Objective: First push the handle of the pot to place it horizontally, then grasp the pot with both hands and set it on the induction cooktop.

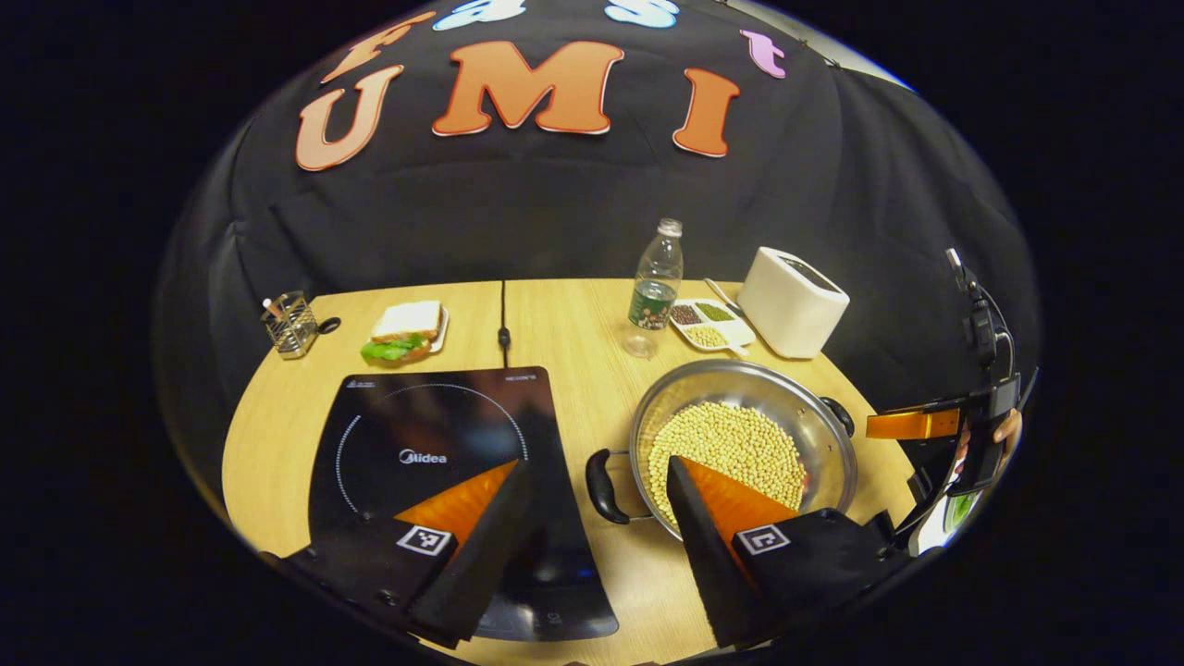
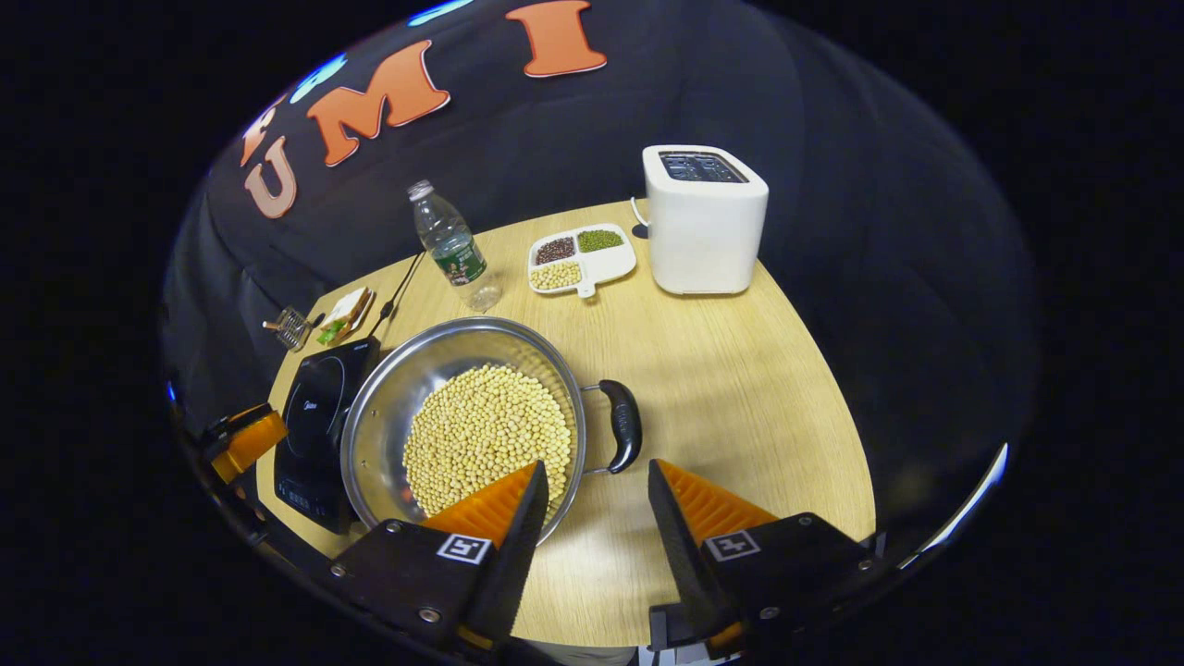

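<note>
Both grippers poised over the pot's two handles, nothing gripped

Pot (image 1: pixel 740 435) of beans sits on table (image 2: pixel 758 388) beside induction cooktop (image 1: pixel 435 453); left gripper (image 1: pixel 597 499) spread wide above its near handle (image 1: pixel 603 486); right gripper (image 2: pixel 592 513) likewise wide, just short of the opposite handle (image 2: pixel 624 425)

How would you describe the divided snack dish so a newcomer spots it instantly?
Start at the white toaster at the table's far edge. Right beside it, between toaster and water bottle, lies a small white dish. It alone is split into compartments, holding dark, green and pale beans.
</note>
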`<action>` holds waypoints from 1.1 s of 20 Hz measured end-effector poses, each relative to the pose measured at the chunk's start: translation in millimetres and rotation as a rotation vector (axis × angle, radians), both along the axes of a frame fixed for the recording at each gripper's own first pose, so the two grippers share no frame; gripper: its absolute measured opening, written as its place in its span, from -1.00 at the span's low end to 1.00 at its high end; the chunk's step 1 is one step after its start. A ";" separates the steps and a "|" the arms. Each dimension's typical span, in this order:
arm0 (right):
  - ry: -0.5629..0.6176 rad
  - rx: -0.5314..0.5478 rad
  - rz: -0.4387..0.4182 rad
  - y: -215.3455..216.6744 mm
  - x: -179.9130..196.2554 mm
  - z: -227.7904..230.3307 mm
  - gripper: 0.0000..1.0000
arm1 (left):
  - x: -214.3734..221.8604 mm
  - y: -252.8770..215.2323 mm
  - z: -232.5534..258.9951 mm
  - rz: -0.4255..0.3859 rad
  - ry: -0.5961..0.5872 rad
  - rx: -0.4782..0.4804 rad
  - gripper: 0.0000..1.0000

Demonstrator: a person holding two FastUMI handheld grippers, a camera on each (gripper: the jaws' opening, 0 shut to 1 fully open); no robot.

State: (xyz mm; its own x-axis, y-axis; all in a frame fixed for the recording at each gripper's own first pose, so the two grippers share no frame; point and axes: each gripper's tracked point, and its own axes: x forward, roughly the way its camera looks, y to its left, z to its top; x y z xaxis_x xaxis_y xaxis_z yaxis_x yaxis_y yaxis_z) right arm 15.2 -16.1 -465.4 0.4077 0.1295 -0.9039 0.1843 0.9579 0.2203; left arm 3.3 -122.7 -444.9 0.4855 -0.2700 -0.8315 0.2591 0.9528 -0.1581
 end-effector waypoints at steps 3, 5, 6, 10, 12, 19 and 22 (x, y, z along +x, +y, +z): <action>0.012 -0.025 0.015 5.4 -2.9 -12.4 0.56 | -8.8 -14.4 -21.6 0.008 0.087 -0.025 0.92; 0.010 -0.005 0.002 9.2 0.1 -17.1 0.59 | -7.1 -15.5 -35.2 0.043 0.113 -0.024 0.94; 0.017 -0.005 -0.002 8.2 -0.8 -20.5 0.59 | -6.5 -19.6 -38.1 0.046 0.119 -0.034 0.94; 0.015 -0.046 -0.006 1.9 1.8 -29.6 0.60 | -7.4 -20.8 -57.6 0.037 0.128 0.015 0.91; 0.014 -0.044 -0.002 3.7 2.6 -33.1 0.61 | -11.0 -23.9 -60.9 0.059 0.141 0.012 0.90; 0.025 -0.124 0.017 -1.6 3.4 -44.7 0.68 | -1.0 -30.0 -71.0 0.026 0.071 0.025 0.94; 0.035 -0.163 0.013 -9.5 8.0 -55.1 0.70 | 8.8 -36.4 -75.8 0.030 0.043 0.013 0.94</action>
